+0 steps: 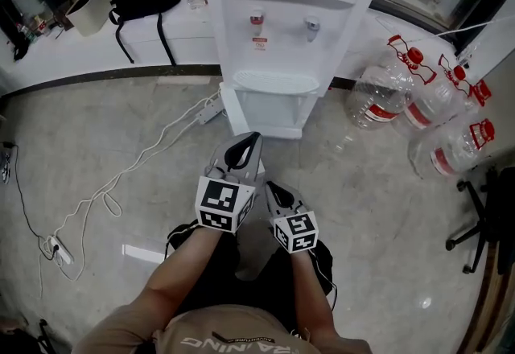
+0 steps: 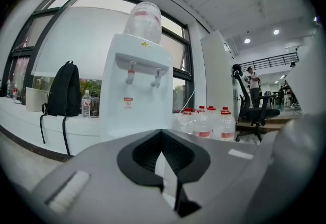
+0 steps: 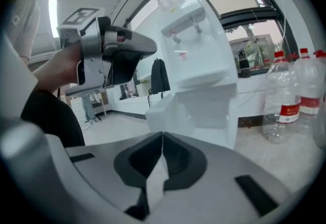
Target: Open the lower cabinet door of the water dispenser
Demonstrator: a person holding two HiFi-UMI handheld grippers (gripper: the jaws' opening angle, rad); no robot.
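Head view: a person crouches before the water dispenser (image 1: 286, 14) at top centre, its lower cabinet door (image 1: 269, 113) just above the left gripper (image 1: 253, 139), which is clenched on nothing; the right gripper (image 1: 271, 187), also clenched and empty, sits lower and further from the door. A white cable (image 1: 145, 159) trails at the left and water bottles (image 1: 418, 111) lie at the right. Left gripper view: the jaw tips meet, and the dispenser fills the centre beyond them. Right gripper view: the tips are closed, with the cabinet at mid-frame; whether the door is shut flush cannot be told. With jaws this tight, a tip would likely skid off the door edge, and a hard push could rock the dispenser or knock the bottles
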